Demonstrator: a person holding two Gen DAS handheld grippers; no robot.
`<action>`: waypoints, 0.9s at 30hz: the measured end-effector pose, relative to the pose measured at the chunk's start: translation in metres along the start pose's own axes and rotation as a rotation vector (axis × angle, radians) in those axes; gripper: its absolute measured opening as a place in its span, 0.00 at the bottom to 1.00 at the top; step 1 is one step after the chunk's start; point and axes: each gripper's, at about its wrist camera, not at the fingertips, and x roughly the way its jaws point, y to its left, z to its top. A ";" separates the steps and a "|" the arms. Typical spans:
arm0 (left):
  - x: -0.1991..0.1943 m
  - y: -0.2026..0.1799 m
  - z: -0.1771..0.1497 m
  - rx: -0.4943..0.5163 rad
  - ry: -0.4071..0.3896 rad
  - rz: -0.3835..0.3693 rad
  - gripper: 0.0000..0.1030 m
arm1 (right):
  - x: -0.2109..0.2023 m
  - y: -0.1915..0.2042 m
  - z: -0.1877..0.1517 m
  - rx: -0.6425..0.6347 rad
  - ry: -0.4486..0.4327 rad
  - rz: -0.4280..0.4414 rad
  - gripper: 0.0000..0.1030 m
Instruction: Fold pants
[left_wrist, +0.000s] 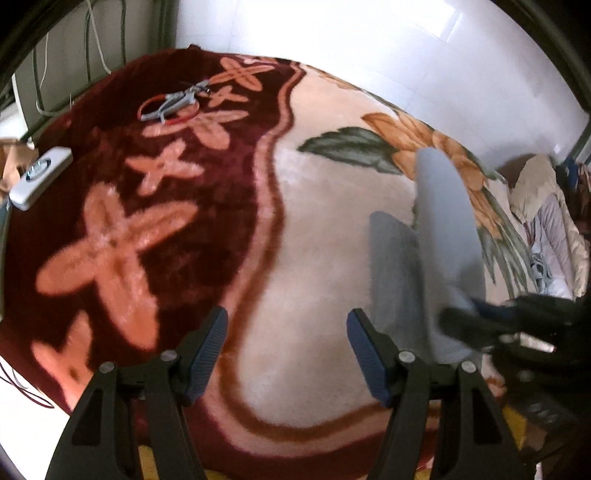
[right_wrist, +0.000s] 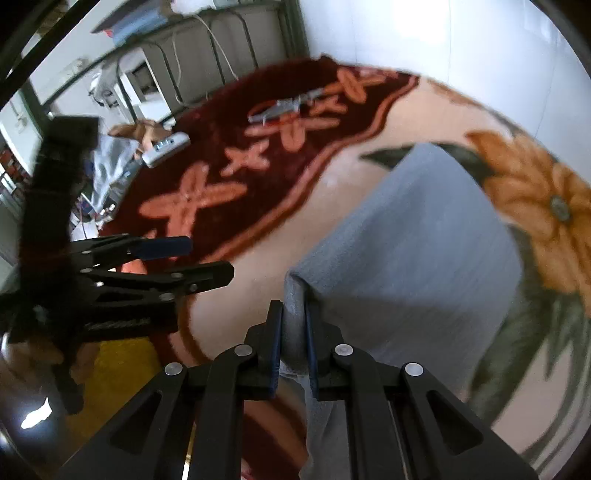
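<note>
Pants (right_wrist: 406, 258), grey, sit clamped at a folded edge in the right gripper (right_wrist: 293, 332); left gripper (left_wrist: 288, 350) gapes wide, holding nothing above the blanket (left_wrist: 325, 240).

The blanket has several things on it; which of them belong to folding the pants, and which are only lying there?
Belong to the job:
- grey pants, partly folded
- right gripper, jaws shut on a folded edge of the pants
- left gripper, jaws open, holding nothing
- floral blanket, the work surface

Only lying about:
- grey pliers-like tool on a red ring
- white power strip at the blanket's edge
</note>
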 end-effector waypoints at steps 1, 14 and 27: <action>0.001 0.002 -0.002 -0.003 0.002 -0.005 0.68 | 0.010 0.001 -0.001 0.005 0.022 0.001 0.12; -0.003 0.005 0.002 -0.042 -0.027 -0.041 0.68 | -0.025 0.017 -0.024 0.020 -0.032 -0.016 0.32; 0.029 -0.052 -0.023 0.125 0.131 0.034 0.68 | -0.022 -0.049 -0.090 0.179 0.060 -0.201 0.33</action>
